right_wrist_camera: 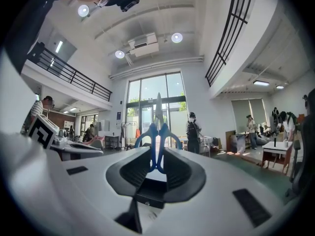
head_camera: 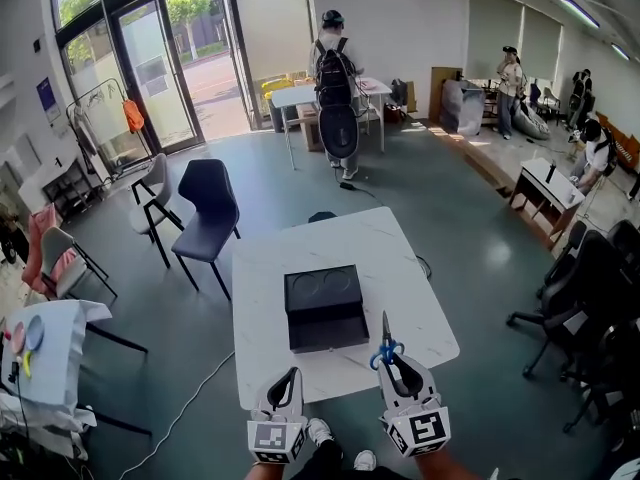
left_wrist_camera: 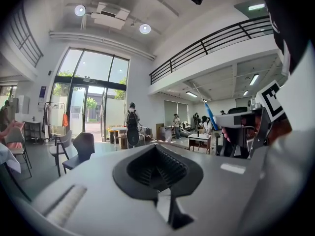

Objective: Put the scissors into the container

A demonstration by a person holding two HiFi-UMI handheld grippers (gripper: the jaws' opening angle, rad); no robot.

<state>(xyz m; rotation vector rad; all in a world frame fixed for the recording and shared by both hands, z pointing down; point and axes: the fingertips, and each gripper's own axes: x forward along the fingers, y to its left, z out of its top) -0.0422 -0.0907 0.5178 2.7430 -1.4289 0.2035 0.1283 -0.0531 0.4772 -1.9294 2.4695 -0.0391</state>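
- My right gripper (head_camera: 397, 366) (right_wrist_camera: 157, 159) has its jaws closed on the scissors (head_camera: 386, 346) (right_wrist_camera: 157, 132). The grip is at the blue handle loops, and the blades point up and away from me.
- My left gripper (head_camera: 287, 383) (left_wrist_camera: 157, 166) has its jaws together with nothing between them. It hangs just beside the right one, at the near edge of the bench (head_camera: 290, 248).
- The scissors are up in the air in my right jaws, off the bench, near the front right corner of the container (head_camera: 330, 333).
- The container is a black box sitting mid-bench. Its top shows two round hollows, and I can't tell from here how open or deep it is.
- Handling guess: the scissors are light and rigid, with metal blades and plastic loops. They won't flex or crush.
- The loops are smooth and rounded, so they could pivot or slide between my pads. With the blades standing this high, the tool is likely top-heavy in this grip.
- The blades look shut. If the pivot is loose they could swing open when tilted.
- Best hold, I think, is where I am now, across both loops at once, which keeps the blades together and the point away from me.
- The tip is sharp, so I'd lower it in slowly and lay it flat, not drop it point-first.
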